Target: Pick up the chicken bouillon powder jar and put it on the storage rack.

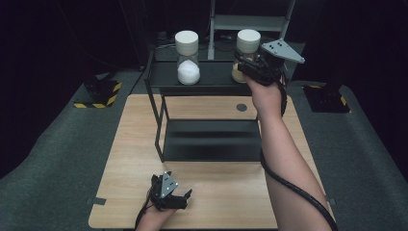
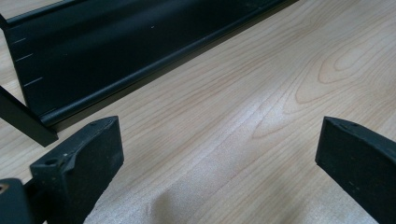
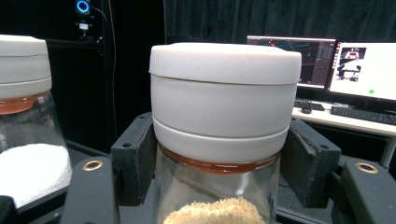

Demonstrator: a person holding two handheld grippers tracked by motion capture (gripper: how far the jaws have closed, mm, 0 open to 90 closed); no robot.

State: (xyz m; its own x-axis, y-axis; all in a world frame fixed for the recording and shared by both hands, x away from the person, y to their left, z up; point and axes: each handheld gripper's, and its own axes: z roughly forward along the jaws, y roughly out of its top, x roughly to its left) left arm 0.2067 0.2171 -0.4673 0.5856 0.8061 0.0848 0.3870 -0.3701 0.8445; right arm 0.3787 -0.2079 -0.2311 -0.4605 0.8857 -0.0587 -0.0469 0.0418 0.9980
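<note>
With the left gripper (image 1: 185,197) idle and agape near the table's (image 1: 216,192) front edge, the right gripper (image 3: 219,158) clasps the tan-filled jar (image 3: 224,140) at the shelf's (image 1: 211,77) right end and should lift it straight, keeping it upright.

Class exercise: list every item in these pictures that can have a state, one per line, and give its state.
Left gripper: open, empty, low over the table.
Right gripper: jaws around the right jar, just under its lid.
Right jar: upright on the shelf, lid on, part full of tan grains.
Left jar: upright on the shelf, lid on, part full of white powder.
</note>
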